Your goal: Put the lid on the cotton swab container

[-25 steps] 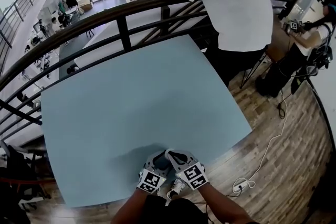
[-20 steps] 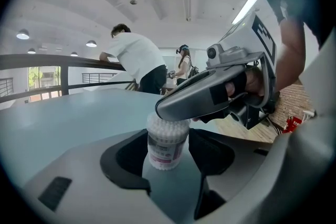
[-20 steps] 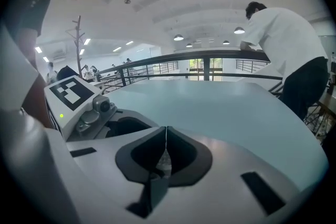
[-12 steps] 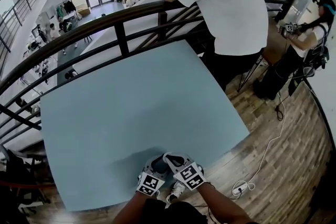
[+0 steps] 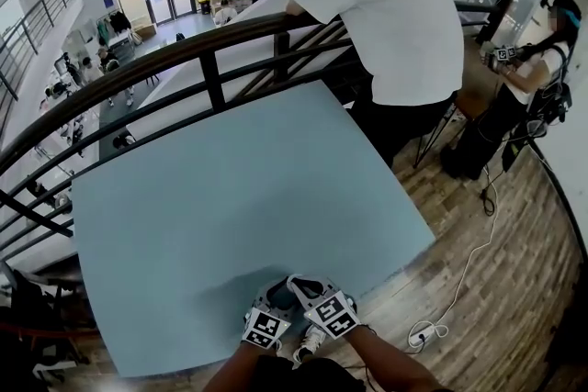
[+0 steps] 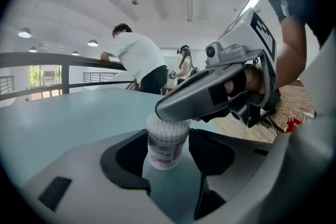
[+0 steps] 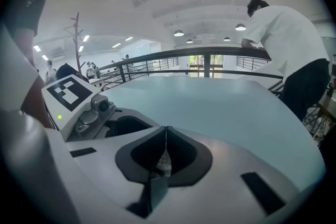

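The cotton swab container (image 6: pixel 167 145), a small clear tub packed with white swabs and bearing a pink label, stands upright between the black pads of my left gripper (image 6: pixel 168 135), which grip its sides. My right gripper (image 6: pixel 176 107) lies across the container's open top and hides the rim. In the right gripper view its jaws (image 7: pixel 166 131) are shut on a thin translucent piece, the lid (image 7: pixel 161 163), seen edge-on. In the head view both grippers, left (image 5: pixel 274 296) and right (image 5: pixel 305 287), sit together at the near edge of the light blue table (image 5: pixel 239 179).
A dark railing (image 5: pixel 211 60) runs along the table's far side. A person in a white shirt (image 5: pixel 395 14) leans on it at the far right corner. Another person (image 5: pixel 542 60) stands at the right. A white cable and power strip (image 5: pixel 424 326) lie on the wooden floor.
Both grippers stay pressed together at the table's near edge. The head view has shifted slightly; nothing else has visibly moved.
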A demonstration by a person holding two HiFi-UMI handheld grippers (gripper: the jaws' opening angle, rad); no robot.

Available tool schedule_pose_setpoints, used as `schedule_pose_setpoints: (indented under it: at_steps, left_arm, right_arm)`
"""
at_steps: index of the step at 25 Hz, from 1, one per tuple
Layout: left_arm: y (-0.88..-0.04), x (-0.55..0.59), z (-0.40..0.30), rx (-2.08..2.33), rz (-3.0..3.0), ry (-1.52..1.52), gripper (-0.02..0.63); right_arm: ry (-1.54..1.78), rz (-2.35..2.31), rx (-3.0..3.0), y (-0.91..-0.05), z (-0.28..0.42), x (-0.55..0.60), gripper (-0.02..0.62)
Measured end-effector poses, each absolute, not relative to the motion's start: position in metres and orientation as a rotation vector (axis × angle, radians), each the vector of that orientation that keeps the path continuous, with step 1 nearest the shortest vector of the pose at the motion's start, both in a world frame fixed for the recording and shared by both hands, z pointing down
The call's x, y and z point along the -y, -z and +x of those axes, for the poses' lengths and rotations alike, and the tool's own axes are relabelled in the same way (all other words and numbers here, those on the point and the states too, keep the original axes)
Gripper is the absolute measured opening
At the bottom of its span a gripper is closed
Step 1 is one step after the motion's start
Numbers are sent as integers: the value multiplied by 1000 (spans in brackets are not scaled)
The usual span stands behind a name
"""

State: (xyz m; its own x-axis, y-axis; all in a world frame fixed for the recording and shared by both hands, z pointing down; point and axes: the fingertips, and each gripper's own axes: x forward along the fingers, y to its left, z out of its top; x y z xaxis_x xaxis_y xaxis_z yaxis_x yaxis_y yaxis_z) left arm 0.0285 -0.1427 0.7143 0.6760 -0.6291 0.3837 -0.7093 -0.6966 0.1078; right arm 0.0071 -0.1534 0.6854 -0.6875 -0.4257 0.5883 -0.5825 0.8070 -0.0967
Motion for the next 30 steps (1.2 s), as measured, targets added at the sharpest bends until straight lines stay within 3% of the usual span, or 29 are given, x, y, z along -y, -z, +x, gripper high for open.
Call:
schedule_pose_setpoints:
  at_steps: [30]
  left_arm:
    - [-713,140,28,1031,2639,-413,252]
  right_arm:
    - [-386,803,2392,-686,7,152,20]
